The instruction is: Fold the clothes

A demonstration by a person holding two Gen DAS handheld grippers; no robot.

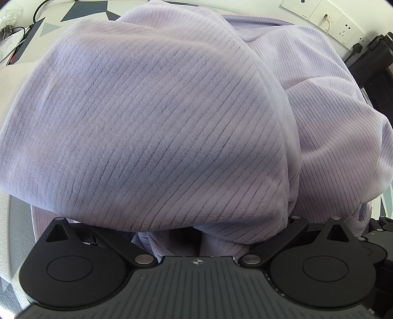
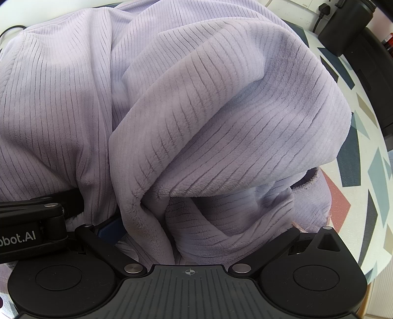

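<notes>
A lavender ribbed fleece garment (image 1: 157,117) fills the left wrist view and drapes over my left gripper (image 1: 191,233), hiding both fingers. Only the black splayed linkage arms show under the cloth's hem. In the right wrist view the same garment (image 2: 221,117) lies in thick folds over my right gripper (image 2: 196,235), and bunched cloth sits between its arms. Its fingertips are covered too. The left gripper's black body (image 2: 32,220) pokes out from under the cloth right beside the right gripper, on its left.
The table has a white top with grey, teal and red geometric shapes (image 2: 363,191), seen at the right. A black box (image 2: 343,27) and wall sockets (image 1: 326,17) stand at the back. Cables (image 1: 14,36) lie at the far left.
</notes>
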